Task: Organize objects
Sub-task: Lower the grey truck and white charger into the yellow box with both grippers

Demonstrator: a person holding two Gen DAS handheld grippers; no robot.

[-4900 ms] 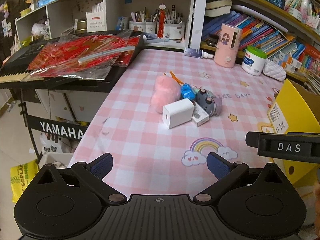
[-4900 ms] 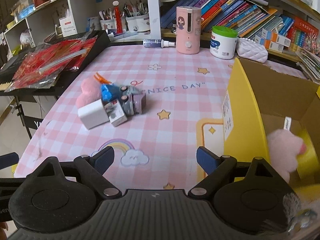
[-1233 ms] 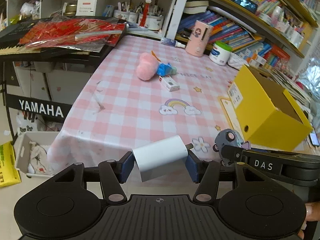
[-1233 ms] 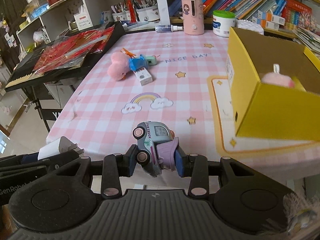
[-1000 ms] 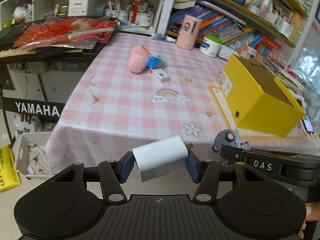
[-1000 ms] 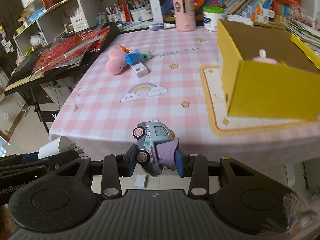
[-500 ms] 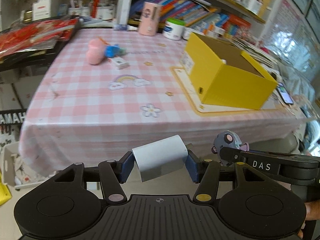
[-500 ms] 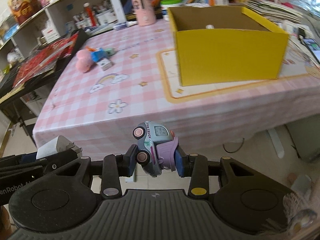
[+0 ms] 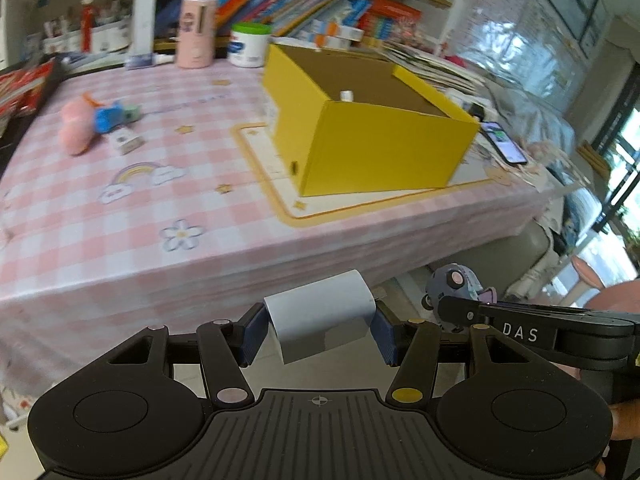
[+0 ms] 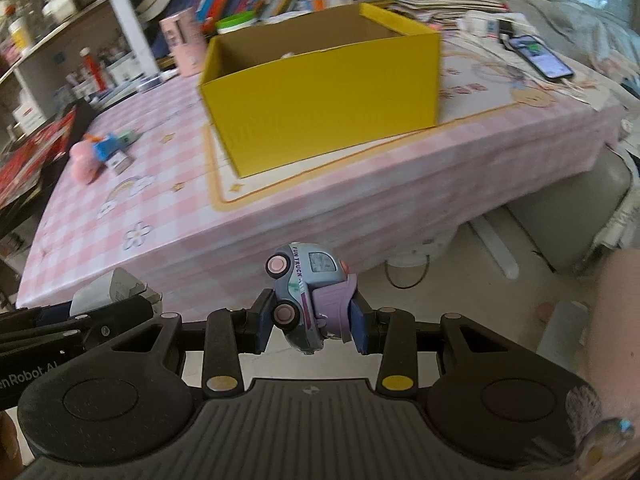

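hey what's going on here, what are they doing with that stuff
A person is tidying a table with a claw in each hand. The left claw is shut on a white charger, and the right claw is shut on a toy truck. Both are held off the table's near edge, facing the open yellow box. A pink plush, a blue toy and a small carton lie on the tablecloth.
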